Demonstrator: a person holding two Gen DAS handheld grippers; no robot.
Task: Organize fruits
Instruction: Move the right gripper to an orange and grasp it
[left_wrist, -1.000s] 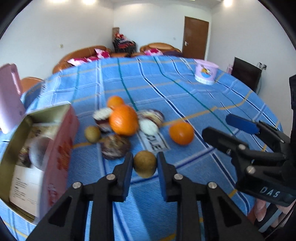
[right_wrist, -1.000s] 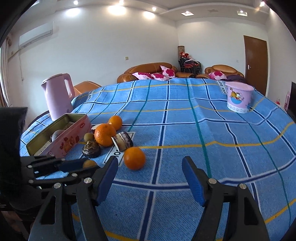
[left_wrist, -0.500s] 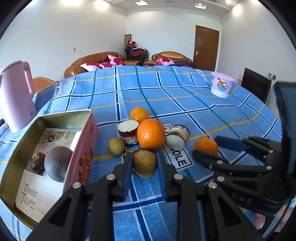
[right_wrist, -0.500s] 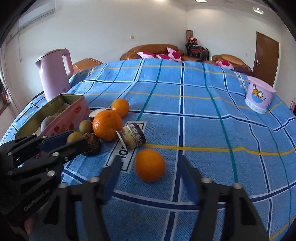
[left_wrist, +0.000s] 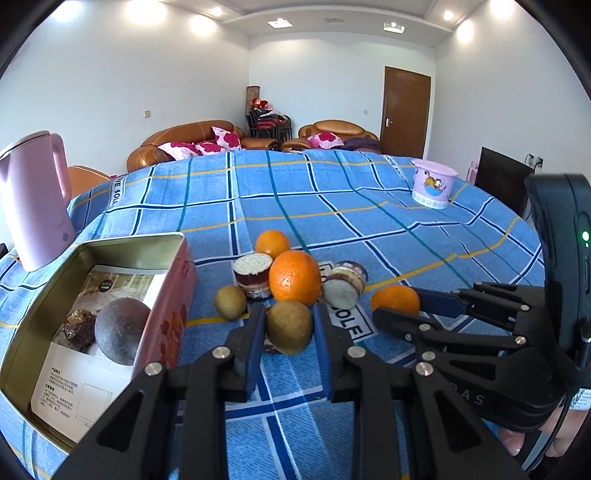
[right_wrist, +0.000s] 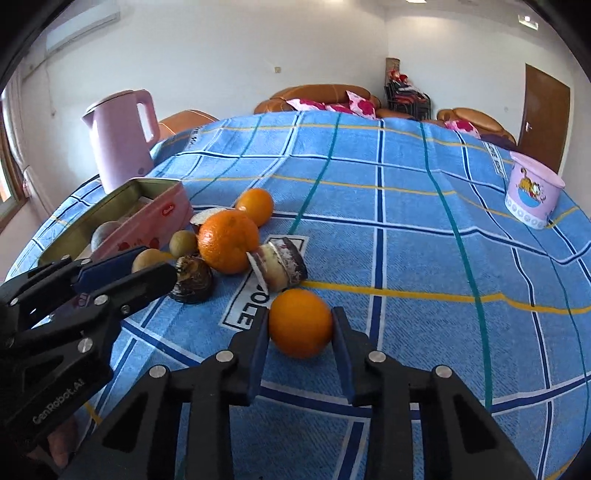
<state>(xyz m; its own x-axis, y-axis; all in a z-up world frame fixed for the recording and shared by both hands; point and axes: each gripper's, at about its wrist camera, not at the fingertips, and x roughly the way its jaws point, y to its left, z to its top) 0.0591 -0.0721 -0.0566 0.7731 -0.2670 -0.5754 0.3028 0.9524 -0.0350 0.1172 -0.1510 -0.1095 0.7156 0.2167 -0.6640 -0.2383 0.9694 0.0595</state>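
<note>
My left gripper (left_wrist: 289, 332) is shut on a brown-green round fruit (left_wrist: 289, 326), held just above the blue checked cloth next to the fruit pile. The pile holds a big orange (left_wrist: 294, 277), a smaller orange (left_wrist: 272, 243), another brown-green fruit (left_wrist: 231, 301) and two cut dark-skinned halves (left_wrist: 252, 273). My right gripper (right_wrist: 300, 343) has its jaws closing on a small orange (right_wrist: 300, 323) that rests on the cloth, and both pads touch its sides. An open pink tin (left_wrist: 177, 280) on the left holds a dark round fruit (left_wrist: 122, 330).
A pink kettle (right_wrist: 122, 144) stands behind the tin at the far left. A pink cartoon cup (right_wrist: 532, 199) sits far right on the table. A dark wrinkled fruit (right_wrist: 192, 279) lies beside the big orange. Sofas and a door are beyond the table.
The right gripper's jaws have narrowed from wide apart to touching the small orange, after moving up to it. The left gripper still holds its fruit, tilted up a little.
</note>
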